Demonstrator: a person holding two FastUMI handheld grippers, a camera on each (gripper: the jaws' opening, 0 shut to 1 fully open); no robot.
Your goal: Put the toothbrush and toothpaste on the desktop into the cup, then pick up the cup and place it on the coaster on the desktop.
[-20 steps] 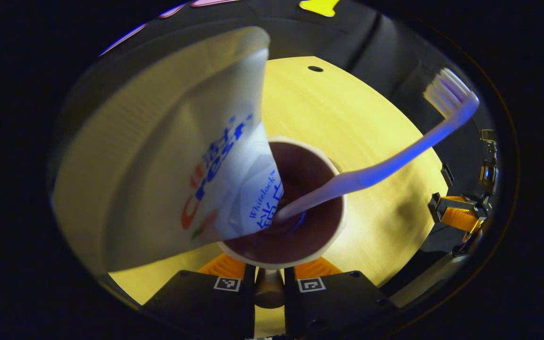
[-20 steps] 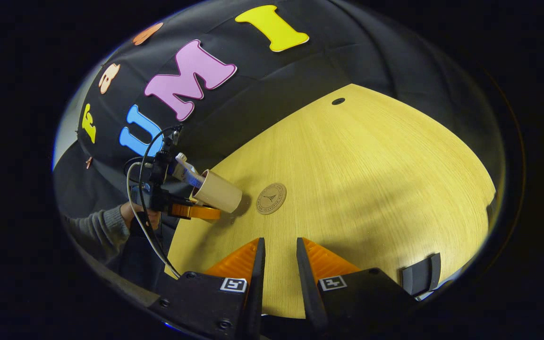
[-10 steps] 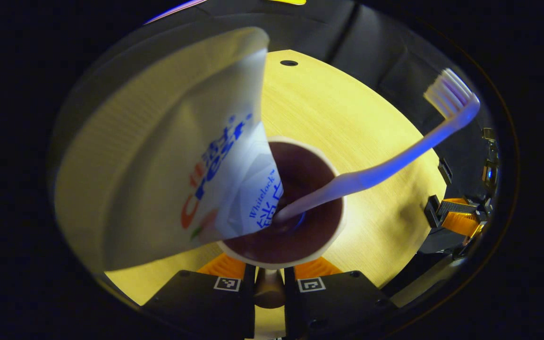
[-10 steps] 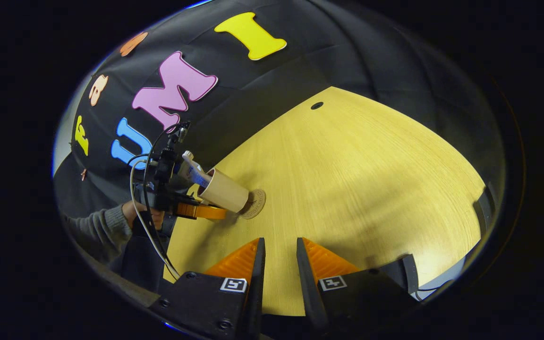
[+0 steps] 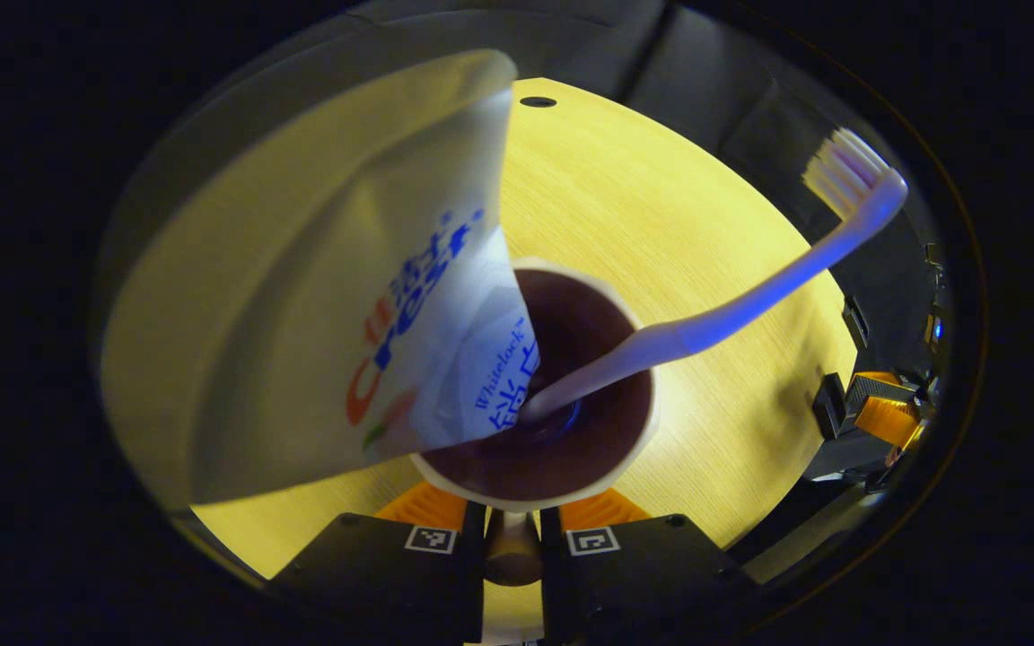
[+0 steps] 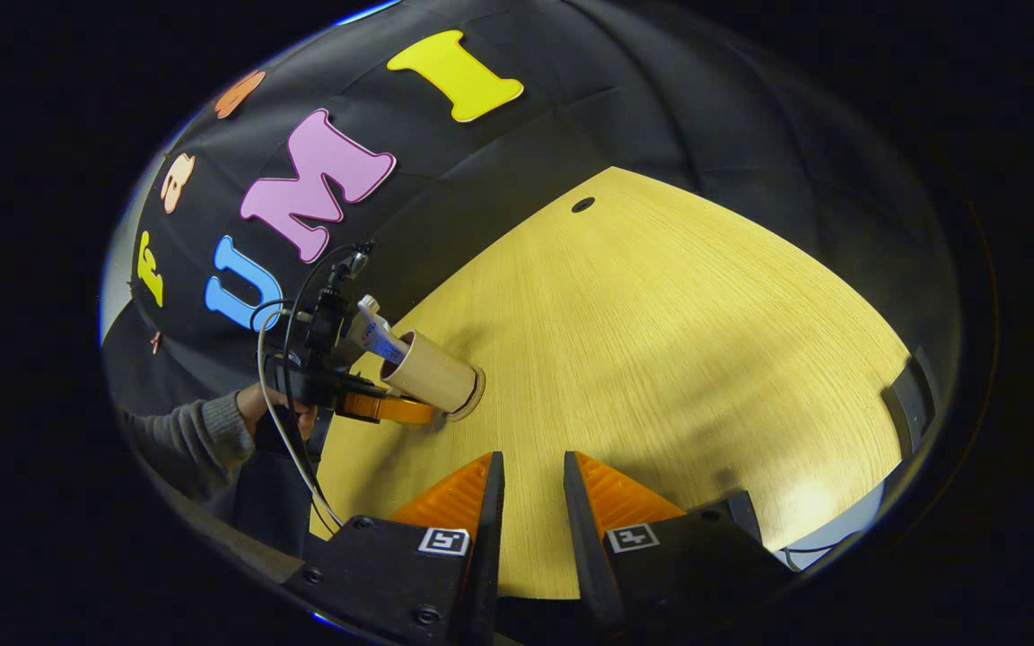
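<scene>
cup point(image 5: 562, 395) at frame centre already holds toothpaste point(image 5: 373, 296) and toothbrush point(image 5: 732, 296), left gripper point(image 5: 512, 520) clamping it over the coaster point(image 6: 476, 395); release remains, right gripper point(image 6: 528, 502) jaws narrowly apart, empty.

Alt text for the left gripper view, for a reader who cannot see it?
Left gripper is shut on the near wall of a cup seen from above, a toothpaste tube and toothbrush leaning out of it over the wooden desktop.

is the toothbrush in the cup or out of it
In: the toothbrush handle stands inside the cup, bristles sticking out.
</scene>
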